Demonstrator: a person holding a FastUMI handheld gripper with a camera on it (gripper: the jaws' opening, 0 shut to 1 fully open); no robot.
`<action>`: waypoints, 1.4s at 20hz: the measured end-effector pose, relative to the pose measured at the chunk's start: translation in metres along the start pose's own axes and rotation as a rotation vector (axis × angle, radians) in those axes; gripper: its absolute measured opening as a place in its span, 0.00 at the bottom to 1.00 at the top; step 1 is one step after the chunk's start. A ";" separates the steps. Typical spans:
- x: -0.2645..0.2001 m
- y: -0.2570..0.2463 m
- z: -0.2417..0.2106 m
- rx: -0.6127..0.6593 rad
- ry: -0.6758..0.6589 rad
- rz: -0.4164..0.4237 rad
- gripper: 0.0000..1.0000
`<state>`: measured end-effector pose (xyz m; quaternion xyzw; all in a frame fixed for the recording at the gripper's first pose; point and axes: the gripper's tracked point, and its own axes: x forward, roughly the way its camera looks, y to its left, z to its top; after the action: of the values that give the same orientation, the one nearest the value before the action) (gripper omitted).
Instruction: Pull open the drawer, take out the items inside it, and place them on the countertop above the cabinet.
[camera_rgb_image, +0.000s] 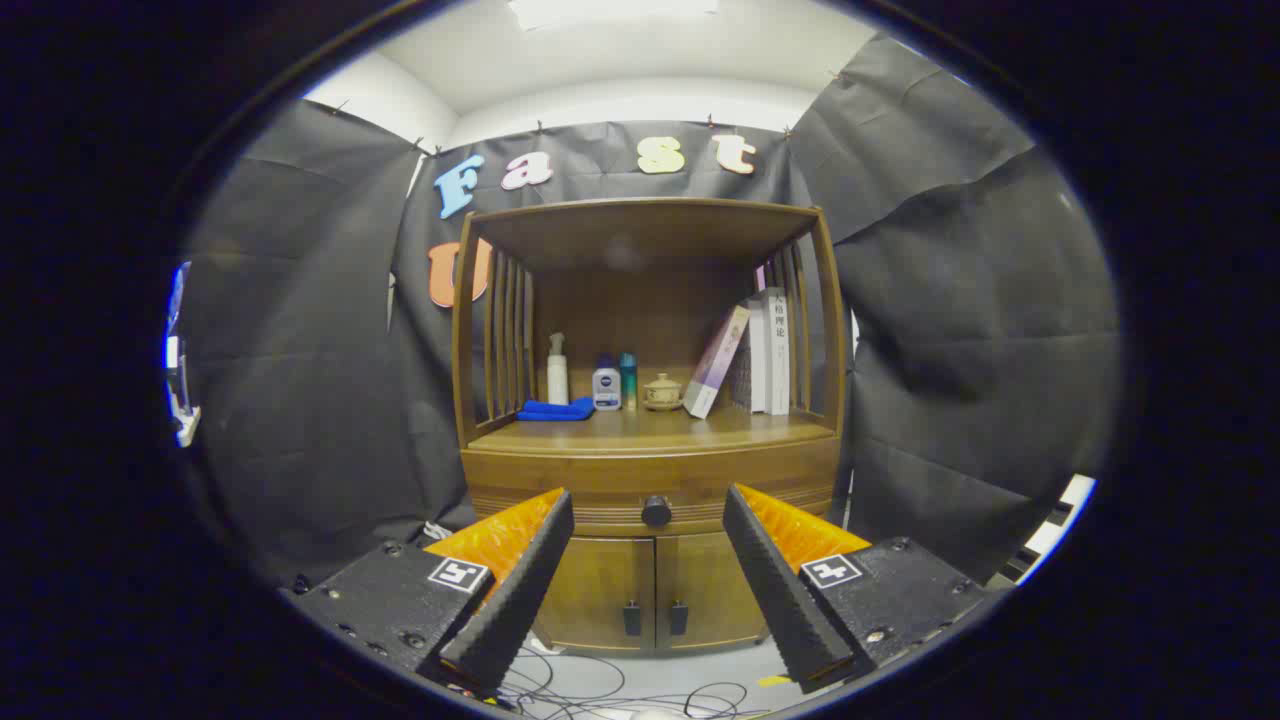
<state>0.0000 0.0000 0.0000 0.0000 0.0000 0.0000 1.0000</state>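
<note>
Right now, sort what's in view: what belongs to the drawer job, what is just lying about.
Job: drawer, shut; its round knob; countertop; open gripper, short of the knob.

Lying about: blue cloth, spray bottle, lotion bottle, small lidded pot, books, floor cables.

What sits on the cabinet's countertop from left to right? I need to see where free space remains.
Blue cloth → white spray bottle → white-and-blue bottle → teal bottle → small lidded pot → leaning book → upright books. The tool is open, the drawer knob beyond its tips.
</note>
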 end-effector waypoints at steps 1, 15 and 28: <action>0.000 0.001 0.002 0.001 -0.003 0.004 0.99; 0.004 -0.003 0.000 -0.018 0.002 0.002 0.99; 0.119 -0.007 -0.043 -0.079 0.047 0.012 0.99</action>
<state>0.1188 -0.0069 -0.0427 -0.0396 0.0233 0.0059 0.9989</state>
